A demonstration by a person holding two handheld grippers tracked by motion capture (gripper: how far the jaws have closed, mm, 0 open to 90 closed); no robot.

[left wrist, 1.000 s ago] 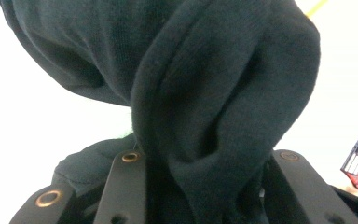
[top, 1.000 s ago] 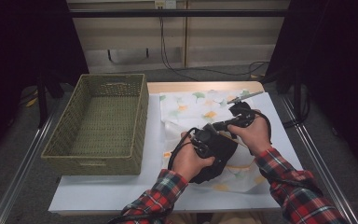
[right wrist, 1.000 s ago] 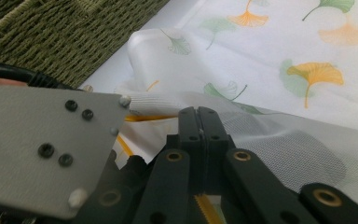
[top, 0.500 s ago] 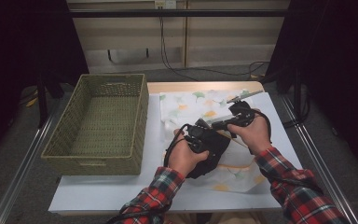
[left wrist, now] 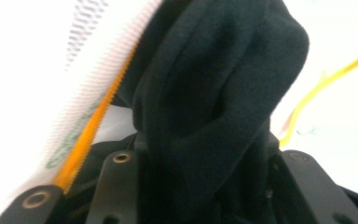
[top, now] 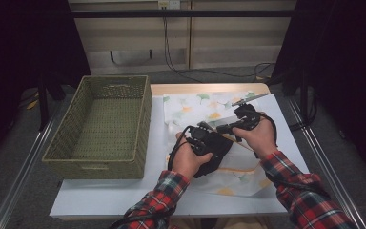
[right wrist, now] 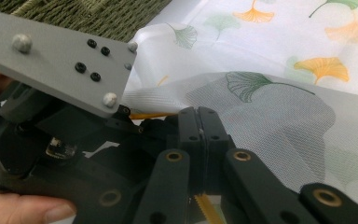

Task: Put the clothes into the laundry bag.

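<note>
**Ana:** Wicker first, far left of the table: a woven olive-green basket (top: 100, 125), rectangular, with sloping walls and an open weave.

**Ben:** Moving right, what's that pale thing beside it?

**Ana:** A white mesh bag (top: 209, 107), printed with ginkgo leaves in green and orange, lying flat on the white table (top: 76, 195) just right of the basket. Fine netting; in the right gripper view (right wrist: 279, 107) you can see the printed layer below showing through it. An orange zipper (left wrist: 91, 126) with toothed tape runs along its opening.

**Ben:** And the dark lump in the middle?

**Ana:** A black garment (top: 214, 152), soft and fleecy with thick rounded folds, bunched on top of the bag near the table's front. In the left gripper view (left wrist: 219, 93) it sits right between the jaws, with the zipper edge just beside it.

**Ben:** So the left gripper (top: 198, 138) has it?

**Ana:** Its jaws have just been opening, with the cloth between them. Whether the pads press on it I can't tell.

**Ben:** Further right?

**Ana:** The right gripper (top: 219, 129), close beside the left. Its jaws (right wrist: 198, 126) are pressed together, pinching the bag's zipper edge, and orange teeth peek out below them.
</note>
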